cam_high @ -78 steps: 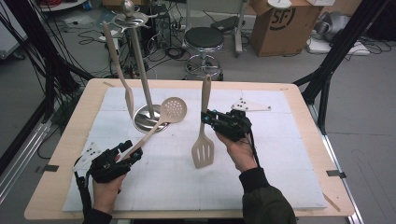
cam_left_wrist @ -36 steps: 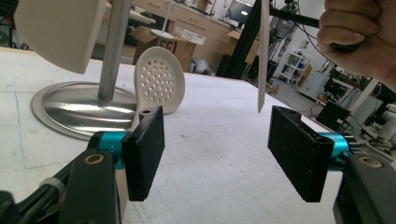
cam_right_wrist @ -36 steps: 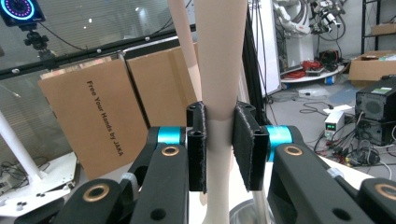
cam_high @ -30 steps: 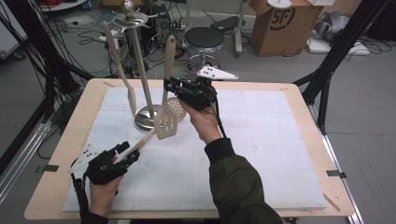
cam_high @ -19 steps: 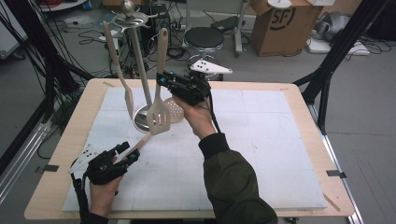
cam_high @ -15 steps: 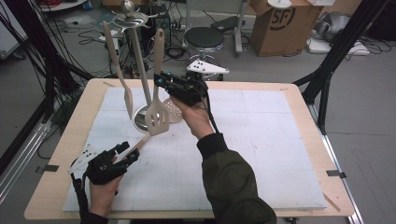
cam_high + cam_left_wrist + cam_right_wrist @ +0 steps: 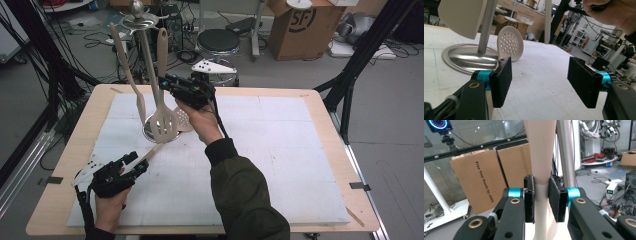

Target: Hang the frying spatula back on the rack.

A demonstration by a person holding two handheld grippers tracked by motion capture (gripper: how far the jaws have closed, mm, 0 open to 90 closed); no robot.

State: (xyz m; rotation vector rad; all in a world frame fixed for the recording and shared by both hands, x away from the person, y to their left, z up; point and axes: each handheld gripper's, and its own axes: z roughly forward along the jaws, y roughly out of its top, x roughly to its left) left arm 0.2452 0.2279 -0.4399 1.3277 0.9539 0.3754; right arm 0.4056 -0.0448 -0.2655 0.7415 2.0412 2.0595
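Note:
My right gripper (image 7: 167, 86) (image 7: 541, 195) is shut on the handle of a beige slotted turner (image 7: 164, 124) (image 7: 540, 150). It holds the turner upright, right beside the pole of a metal utensil stand (image 7: 148, 70) (image 7: 565, 152). A solid beige spatula (image 7: 128, 70) (image 7: 461, 17) hangs from the stand's top. A perforated skimmer (image 7: 183, 119) (image 7: 510, 46) lies with its head against the stand's round base (image 7: 148, 133) (image 7: 466, 56). Its handle runs down to my left gripper (image 7: 136, 162) (image 7: 539, 80), which rests open on the mat with the handle's end by its left jaw.
A white mat (image 7: 280, 150) covers the wooden table (image 7: 65, 190). Behind the far edge stand a black stool (image 7: 217, 42) and a cardboard box (image 7: 305, 20), with cables on the floor. Black frame struts (image 7: 360, 55) flank the table.
My right gripper has carried the turner to the left and slightly up, from the middle of the table to beside the stand's pole. The left gripper has stayed still.

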